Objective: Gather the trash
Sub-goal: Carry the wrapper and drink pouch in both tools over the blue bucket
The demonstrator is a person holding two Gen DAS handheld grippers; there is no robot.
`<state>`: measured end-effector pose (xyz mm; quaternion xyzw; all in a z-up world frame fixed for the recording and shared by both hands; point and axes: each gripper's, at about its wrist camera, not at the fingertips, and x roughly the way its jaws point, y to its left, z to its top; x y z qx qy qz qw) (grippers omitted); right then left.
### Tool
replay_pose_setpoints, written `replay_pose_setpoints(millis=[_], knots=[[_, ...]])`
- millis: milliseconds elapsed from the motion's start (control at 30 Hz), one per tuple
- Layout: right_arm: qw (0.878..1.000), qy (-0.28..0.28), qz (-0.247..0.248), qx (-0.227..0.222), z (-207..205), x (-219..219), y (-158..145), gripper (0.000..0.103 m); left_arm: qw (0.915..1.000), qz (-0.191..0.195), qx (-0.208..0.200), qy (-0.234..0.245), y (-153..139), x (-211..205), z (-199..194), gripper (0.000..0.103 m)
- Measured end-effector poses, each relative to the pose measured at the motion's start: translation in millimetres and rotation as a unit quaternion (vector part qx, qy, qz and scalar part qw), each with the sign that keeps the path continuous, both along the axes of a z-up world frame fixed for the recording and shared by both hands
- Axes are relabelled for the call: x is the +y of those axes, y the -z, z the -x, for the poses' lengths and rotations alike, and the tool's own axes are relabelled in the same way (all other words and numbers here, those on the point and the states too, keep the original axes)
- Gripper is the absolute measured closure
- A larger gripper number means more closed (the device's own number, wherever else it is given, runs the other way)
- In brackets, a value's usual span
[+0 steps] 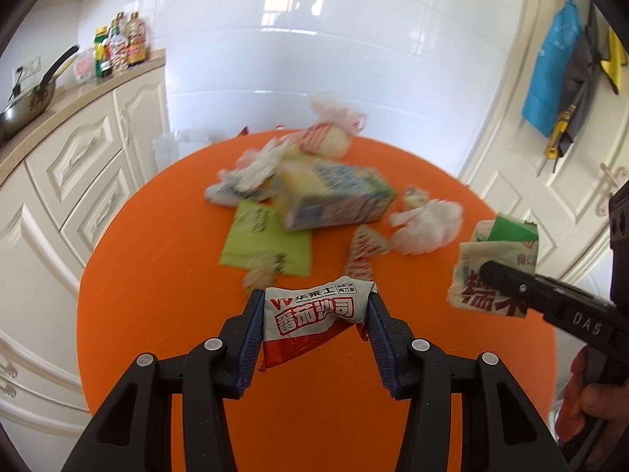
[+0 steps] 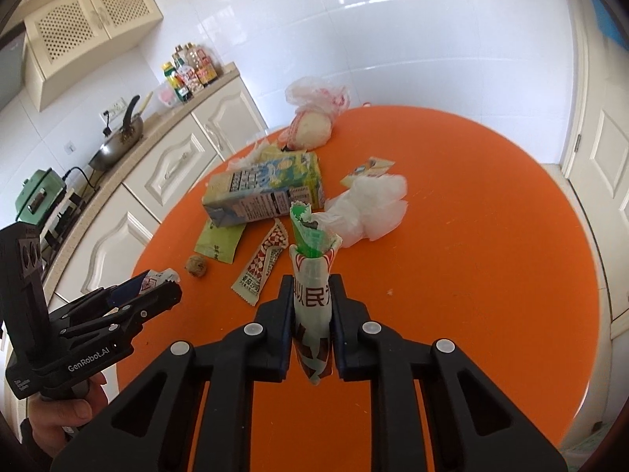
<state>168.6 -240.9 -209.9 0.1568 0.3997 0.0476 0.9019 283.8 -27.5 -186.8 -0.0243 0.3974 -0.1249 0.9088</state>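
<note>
Mid-collection: the left gripper [image 1: 314, 328] pinches a ketchup sachet [image 1: 310, 314] while the right gripper [image 2: 312, 314] clamps a wrapper [image 2: 312, 295], both above the table [image 2: 491, 255]. More litter (a carton [image 2: 263, 192] at 11 o'clock) awaits; next, likely a bin, none visible.

Bright daylight, glare on wall tiles [image 1: 243, 19], blurred, edges warped.

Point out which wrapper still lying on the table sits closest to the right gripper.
The long red-and-white patterned sachet, lying flat just ahead-left of the right gripper. The green wrapper lies farther left, half under the carton; the small packet lies beyond the white bag.
</note>
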Motion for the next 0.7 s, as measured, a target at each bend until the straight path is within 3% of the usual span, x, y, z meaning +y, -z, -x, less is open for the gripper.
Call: replay_pose_setpoints(millis=[400,700], knots=[[0.997,0.052,-0.018,-0.056,48,-55,-39,0.088,0.9964,0.000,-0.055,0.065,-49,-78,8,0.057],[0.983,0.145,-0.002,-0.114,121,-135,-85,0.088,0.9831,0.010,-0.091,0.159,-81,-175,12,0.057]])
